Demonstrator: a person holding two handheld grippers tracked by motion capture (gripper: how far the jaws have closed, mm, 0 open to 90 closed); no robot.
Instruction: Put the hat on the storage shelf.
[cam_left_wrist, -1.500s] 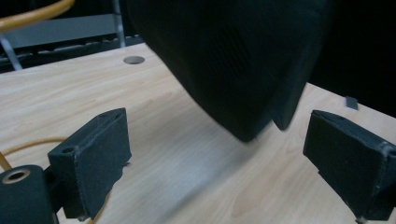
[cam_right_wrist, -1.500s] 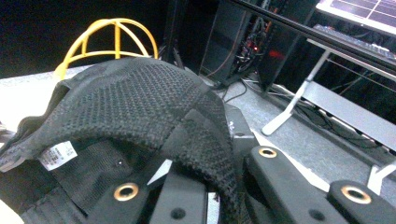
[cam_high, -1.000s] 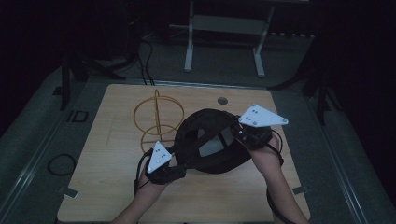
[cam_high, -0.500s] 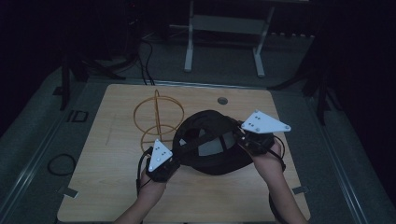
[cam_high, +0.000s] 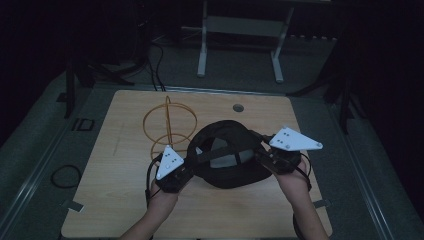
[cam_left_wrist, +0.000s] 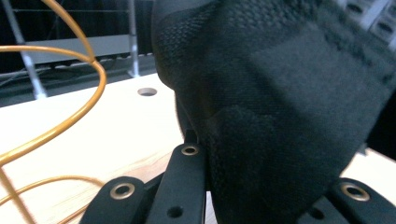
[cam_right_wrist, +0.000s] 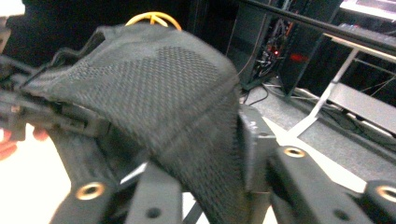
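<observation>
Two grippers, my left gripper (cam_high: 186, 169) and right gripper (cam_high: 263, 155), are clenched on opposite ends of the black cap (cam_high: 226, 155) at frame centre, its long axis spanning between them, wire stand (cam_high: 167, 127) just upper-left.

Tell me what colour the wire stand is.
Orange-yellow wire stand, clearest in the high view.

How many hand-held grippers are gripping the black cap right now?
2: the left hand-held gripper clamps the black cap at its left edge, the right hand-held gripper at its right edge.

Overhead plus two close gripper-mounted views
</observation>
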